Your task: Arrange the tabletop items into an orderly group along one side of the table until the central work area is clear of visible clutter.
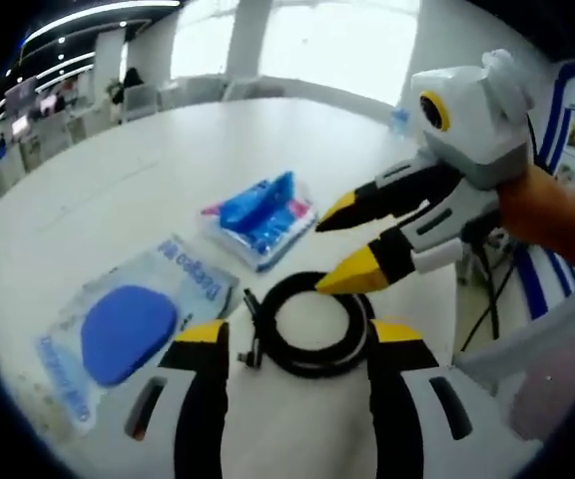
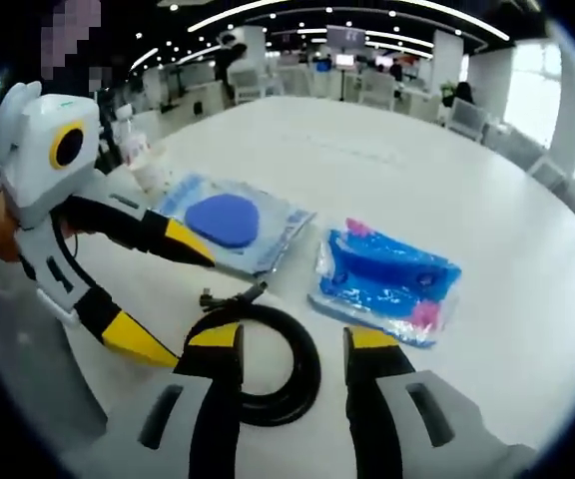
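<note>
Both tools, the left tool (image 1: 297,344) and the right tool (image 2: 289,344), are spread open and empty, converging on the coiled black cable (image 1: 312,324) low in each frame, probably next to be gathered. The blue pad packet (image 1: 128,334) and blue pouch (image 1: 260,218) lie beside it on the white desk (image 1: 148,160), crowding the approach.

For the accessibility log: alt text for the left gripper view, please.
A coiled black cable lies on a white round table between the open left gripper and the open right gripper. Beyond lie a clear packet holding a blue oval pad and a clear bag of blue items.
</note>
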`<state>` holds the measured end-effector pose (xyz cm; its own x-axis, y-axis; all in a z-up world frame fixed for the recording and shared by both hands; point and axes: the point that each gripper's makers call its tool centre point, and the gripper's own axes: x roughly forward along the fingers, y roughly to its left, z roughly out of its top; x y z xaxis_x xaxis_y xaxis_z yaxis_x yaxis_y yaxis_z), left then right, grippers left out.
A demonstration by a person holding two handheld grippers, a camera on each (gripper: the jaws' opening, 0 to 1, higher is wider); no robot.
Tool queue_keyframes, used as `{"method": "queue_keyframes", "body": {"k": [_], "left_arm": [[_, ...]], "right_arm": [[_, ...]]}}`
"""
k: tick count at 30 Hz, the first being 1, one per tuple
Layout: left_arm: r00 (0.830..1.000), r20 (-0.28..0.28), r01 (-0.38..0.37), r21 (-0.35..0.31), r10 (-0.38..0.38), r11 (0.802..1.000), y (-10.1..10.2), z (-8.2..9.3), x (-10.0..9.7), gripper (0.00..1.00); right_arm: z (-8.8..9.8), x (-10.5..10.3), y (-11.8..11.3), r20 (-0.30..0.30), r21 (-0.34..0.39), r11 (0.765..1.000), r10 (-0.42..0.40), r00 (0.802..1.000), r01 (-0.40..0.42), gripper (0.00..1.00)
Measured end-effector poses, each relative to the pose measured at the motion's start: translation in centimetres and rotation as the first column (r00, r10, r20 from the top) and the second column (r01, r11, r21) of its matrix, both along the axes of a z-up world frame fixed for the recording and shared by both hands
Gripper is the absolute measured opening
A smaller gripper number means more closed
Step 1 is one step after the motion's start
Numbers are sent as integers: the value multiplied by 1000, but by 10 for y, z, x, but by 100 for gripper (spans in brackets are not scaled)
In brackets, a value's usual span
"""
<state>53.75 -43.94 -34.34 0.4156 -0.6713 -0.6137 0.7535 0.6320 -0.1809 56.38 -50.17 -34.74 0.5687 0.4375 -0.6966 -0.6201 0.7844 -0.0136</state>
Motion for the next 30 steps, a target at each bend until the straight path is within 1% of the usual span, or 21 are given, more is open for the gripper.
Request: {"method": "queue_keyframes", "body": {"k": [5,6,8,9,11,12,14,15,17,18,19,20,21,24,30], "left_arm": [[1000,14,-9,-17,10,1000,8,10,-8,66],[1000,17,-9,-21,9,1000,9,12,-10,68],[1000,26,-14,-53,16,998,10,18,-13,74],[999,30,-14,-65,16,998,10,20,-14,77],[999,37,-17,-92,21,996,12,26,-18,82],[999,36,-19,-101,22,995,13,27,-19,87],[999,30,-27,-129,31,991,16,31,-21,95],[999,26,-33,-137,37,990,19,33,-23,98],[999,23,-34,-136,37,990,26,34,-27,99],[999,29,-29,-134,33,991,28,35,-29,99],[999,33,-27,-129,32,991,31,36,-31,99],[999,41,-27,-114,32,993,37,37,-33,99],[999,41,-25,-114,30,993,41,38,-36,99],[998,41,-48,-139,54,989,57,46,-40,99],[989,63,-119,-171,131,978,98,68,-44,99]], "right_arm": [[8,-6,6,17,5,1000,-1,1000,1,53],[9,-8,7,19,6,1000,-4,1000,4,56],[11,-10,8,24,9,1000,-16,1000,15,63],[11,-11,8,26,10,1000,-20,999,20,68],[11,-14,8,25,16,1000,-26,999,26,76],[11,-15,8,27,18,999,-29,999,29,79],[12,-17,8,32,24,999,-31,999,30,85],[14,-18,9,36,43,998,-41,999,39,89],[17,-20,10,44,65,997,-53,998,50,97],[18,-20,10,46,70,996,-55,997,51,99],[20,-21,11,49,81,995,-59,997,55,99],[24,-22,15,57,114,992,-66,996,59,99],[25,-24,16,52,120,991,-64,997,58,99],[30,-32,18,64,119,991,-62,996,54,99],[41,-43,25,90,117,992,-50,995,40,99]]}}
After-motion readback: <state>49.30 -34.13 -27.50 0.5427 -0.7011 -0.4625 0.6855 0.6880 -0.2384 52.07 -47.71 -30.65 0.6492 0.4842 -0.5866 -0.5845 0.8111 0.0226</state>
